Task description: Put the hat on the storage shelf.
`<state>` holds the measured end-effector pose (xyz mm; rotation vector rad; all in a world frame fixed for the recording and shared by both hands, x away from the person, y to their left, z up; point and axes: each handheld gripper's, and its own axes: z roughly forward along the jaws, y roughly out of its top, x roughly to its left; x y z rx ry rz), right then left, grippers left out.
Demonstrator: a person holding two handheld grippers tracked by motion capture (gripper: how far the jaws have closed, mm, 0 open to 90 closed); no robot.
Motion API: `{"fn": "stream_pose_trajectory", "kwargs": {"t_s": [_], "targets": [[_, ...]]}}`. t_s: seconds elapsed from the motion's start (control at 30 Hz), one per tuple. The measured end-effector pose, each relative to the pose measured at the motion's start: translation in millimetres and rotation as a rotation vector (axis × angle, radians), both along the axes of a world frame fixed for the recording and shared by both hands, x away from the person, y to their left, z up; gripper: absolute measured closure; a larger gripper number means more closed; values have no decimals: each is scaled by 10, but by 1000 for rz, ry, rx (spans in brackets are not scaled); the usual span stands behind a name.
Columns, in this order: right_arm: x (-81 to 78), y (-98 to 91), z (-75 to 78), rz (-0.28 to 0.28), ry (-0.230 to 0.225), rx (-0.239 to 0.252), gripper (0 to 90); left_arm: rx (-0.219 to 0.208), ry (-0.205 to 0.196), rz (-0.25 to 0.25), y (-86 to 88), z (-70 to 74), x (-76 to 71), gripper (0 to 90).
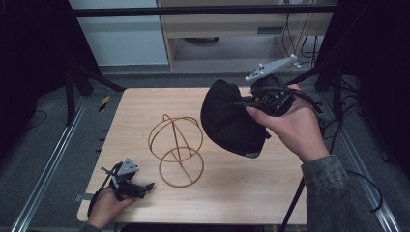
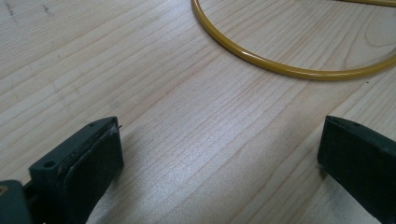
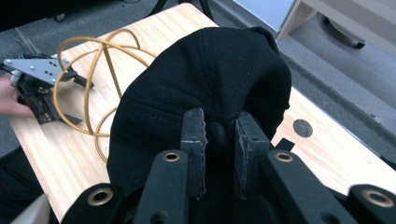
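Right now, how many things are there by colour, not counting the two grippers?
Black: 1, the cap, held off the table.
Yellow: 1, the wire stand, standing on the table.
Total: 2

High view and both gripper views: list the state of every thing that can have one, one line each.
black cap: held off the table, crown bunched between the jaws.
right gripper: shut on the cap.
left gripper: open, nothing between its jaws, low over the table.
yellow wire stand: standing on the table, bare.
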<state>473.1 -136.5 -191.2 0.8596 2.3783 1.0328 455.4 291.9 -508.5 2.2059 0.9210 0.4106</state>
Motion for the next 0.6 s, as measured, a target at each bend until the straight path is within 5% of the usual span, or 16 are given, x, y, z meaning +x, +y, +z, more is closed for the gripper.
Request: {"fn": "stream_pose_trajectory", "kwargs": {"t_s": [0.6], "targets": [[-65,192,264,34,-53,10,767,-2,-1,3,-1,-1,-1,0]]}}
